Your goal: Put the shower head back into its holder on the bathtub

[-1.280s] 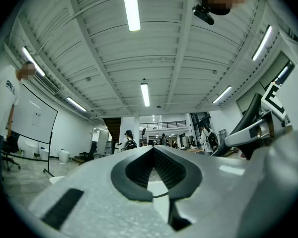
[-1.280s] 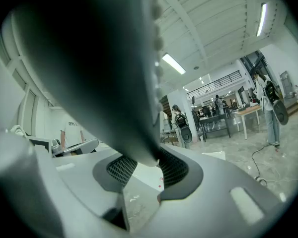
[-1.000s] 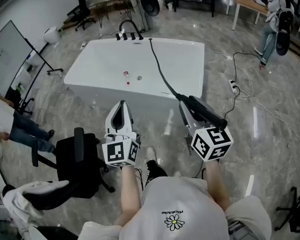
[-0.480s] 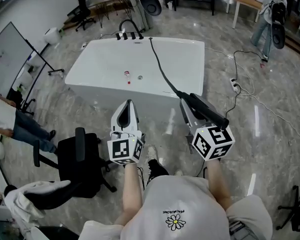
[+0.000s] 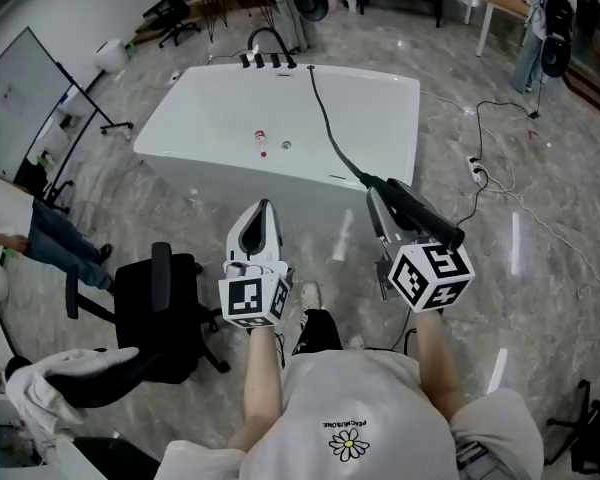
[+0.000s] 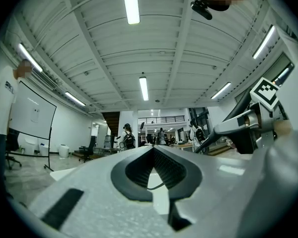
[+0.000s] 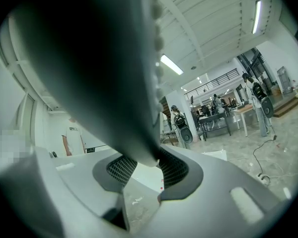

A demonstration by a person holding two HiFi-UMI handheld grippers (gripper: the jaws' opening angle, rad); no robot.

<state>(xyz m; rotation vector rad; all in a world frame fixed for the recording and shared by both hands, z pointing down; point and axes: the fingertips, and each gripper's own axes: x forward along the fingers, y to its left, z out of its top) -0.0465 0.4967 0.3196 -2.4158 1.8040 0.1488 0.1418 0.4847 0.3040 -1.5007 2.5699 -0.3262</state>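
Black shower head (image 5: 412, 214) is off the bathtub (image 5: 220, 183), out over the floor (image 5: 540, 268) on the near side, clamped in the right gripper (image 5: 378, 208). The right gripper view shows the dark handle filling the gap, both ribbed pads pressed on it. The grip looks roughly mid-length on the handle, with the free end sticking out to the person's right. Left gripper (image 5: 262, 208) hangs alongside, jaws closed tip to tip, nothing between them. Black hose (image 5: 330, 138) leaves the handle's tub-side end, crosses the near rim and runs along the white basin to the far end. There it meets the rim beside a row of dark tap fittings (image 5: 265, 61). The holder is presumably among these, but I cannot pick it out from here. The shower head reads as a stiff, smooth wand, probably light, and glossy enough to twist in the pads if the hose tugs. The hose looks long and limp, so I judge its drag the main nuisance: it will steer the handle on the way in. A hold on the handle, clear of the hose joint, seems the sound place. Tub is glossy, a rounded rectangle; floor is polished, grey, marble-patterned. Black office chair (image 5: 150, 318) stands to the left, well apart.
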